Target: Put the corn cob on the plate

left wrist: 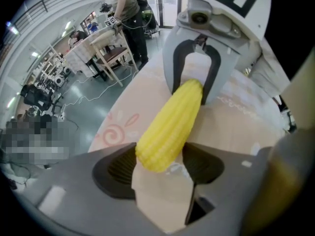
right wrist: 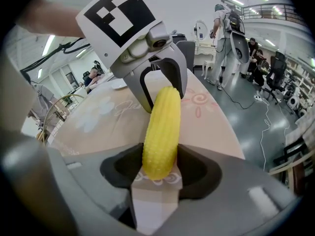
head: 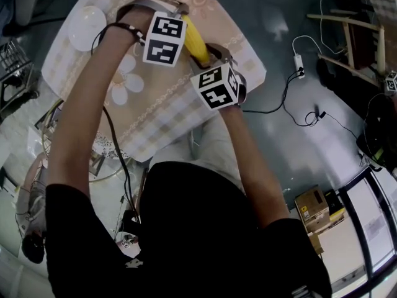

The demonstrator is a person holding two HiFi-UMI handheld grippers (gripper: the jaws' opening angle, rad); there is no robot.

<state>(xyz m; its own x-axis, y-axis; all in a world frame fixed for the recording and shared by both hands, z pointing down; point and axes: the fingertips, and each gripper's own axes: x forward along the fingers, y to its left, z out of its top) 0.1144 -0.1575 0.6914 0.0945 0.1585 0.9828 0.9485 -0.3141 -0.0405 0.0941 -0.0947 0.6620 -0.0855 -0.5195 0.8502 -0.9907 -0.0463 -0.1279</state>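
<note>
A yellow corn cob [head: 194, 40] hangs above the round table [head: 155, 117], which has a pink flowered cloth. My left gripper [left wrist: 157, 166] is shut on one end of the corn cob [left wrist: 170, 127]; both pads press its sides. The other end sits in my right gripper [right wrist: 160, 168], whose pads also touch the corn cob [right wrist: 162, 132] on both sides. In the head view the left gripper [head: 180, 14] is at the cob's far end and the right gripper [head: 214, 56] at its near end. A white plate [head: 87, 23] lies at the table's far left edge, well apart from the cob.
A white power strip [head: 299, 64] and black cables trail on the grey floor to the right of the table. A wooden chair [head: 356, 39] stands at the far right, a cardboard box [head: 313, 210] nearer. People stand in the background beyond the table.
</note>
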